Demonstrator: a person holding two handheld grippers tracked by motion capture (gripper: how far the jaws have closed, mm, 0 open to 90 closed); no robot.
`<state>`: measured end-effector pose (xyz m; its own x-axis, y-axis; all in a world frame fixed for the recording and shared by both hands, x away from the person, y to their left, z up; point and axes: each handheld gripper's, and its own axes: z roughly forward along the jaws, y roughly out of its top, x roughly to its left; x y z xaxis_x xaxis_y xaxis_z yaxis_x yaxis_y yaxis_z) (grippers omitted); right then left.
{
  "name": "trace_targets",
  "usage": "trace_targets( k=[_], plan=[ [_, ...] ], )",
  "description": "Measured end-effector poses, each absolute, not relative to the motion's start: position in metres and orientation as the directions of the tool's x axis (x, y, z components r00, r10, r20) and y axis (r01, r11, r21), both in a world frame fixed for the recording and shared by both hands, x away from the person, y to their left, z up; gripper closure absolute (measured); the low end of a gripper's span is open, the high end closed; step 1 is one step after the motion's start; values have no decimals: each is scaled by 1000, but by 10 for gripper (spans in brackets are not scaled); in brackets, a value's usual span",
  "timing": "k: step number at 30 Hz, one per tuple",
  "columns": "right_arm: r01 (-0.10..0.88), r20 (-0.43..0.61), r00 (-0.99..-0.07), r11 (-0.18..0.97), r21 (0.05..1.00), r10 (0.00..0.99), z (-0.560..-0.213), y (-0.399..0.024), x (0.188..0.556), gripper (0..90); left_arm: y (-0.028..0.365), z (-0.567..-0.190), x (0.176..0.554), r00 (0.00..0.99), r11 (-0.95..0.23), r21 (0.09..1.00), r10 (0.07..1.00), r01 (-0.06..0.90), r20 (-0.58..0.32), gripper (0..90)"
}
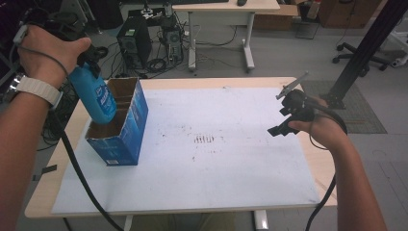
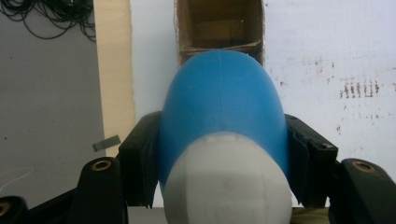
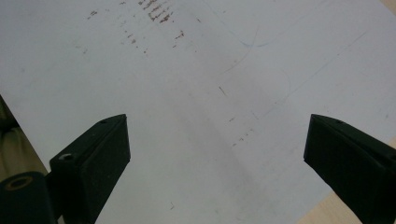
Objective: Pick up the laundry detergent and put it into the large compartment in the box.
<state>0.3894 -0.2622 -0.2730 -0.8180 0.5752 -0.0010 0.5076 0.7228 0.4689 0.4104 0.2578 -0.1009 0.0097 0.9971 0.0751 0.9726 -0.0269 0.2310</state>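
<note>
A blue bottle [image 1: 96, 98] with a white cap end [image 2: 226, 182] hangs tilted over the open blue cardboard box [image 1: 129, 130], its lower end dipping into the box's near compartment. My left gripper [image 1: 89, 60] is shut on the bottle, its black jaws pressing both sides of the blue bottle [image 2: 224, 112]. The box's brown inside [image 2: 219, 25] lies straight ahead beyond the bottle. My right gripper [image 1: 284, 126] is held over the right side of the white sheet [image 1: 216, 149]. My right gripper [image 3: 217, 144] is open, with bare sheet between the jaws.
The white sheet [image 3: 210, 70] covers most of the wooden table [image 1: 163, 83] and carries small brown marks [image 1: 204, 139] near its middle. Behind the table stand a computer tower [image 1: 132, 41], tangled cables and another desk [image 1: 226, 9]. A black post [image 1: 365, 48] rises at the right.
</note>
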Motion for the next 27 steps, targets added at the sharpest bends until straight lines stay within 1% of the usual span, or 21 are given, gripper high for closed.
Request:
trace_targets(
  k=[27],
  plan=[
    [515,7,-816,722,463,578,-278,-262,391,72,256,-152,420,30,-48,221,996,974,86,376]
  ],
)
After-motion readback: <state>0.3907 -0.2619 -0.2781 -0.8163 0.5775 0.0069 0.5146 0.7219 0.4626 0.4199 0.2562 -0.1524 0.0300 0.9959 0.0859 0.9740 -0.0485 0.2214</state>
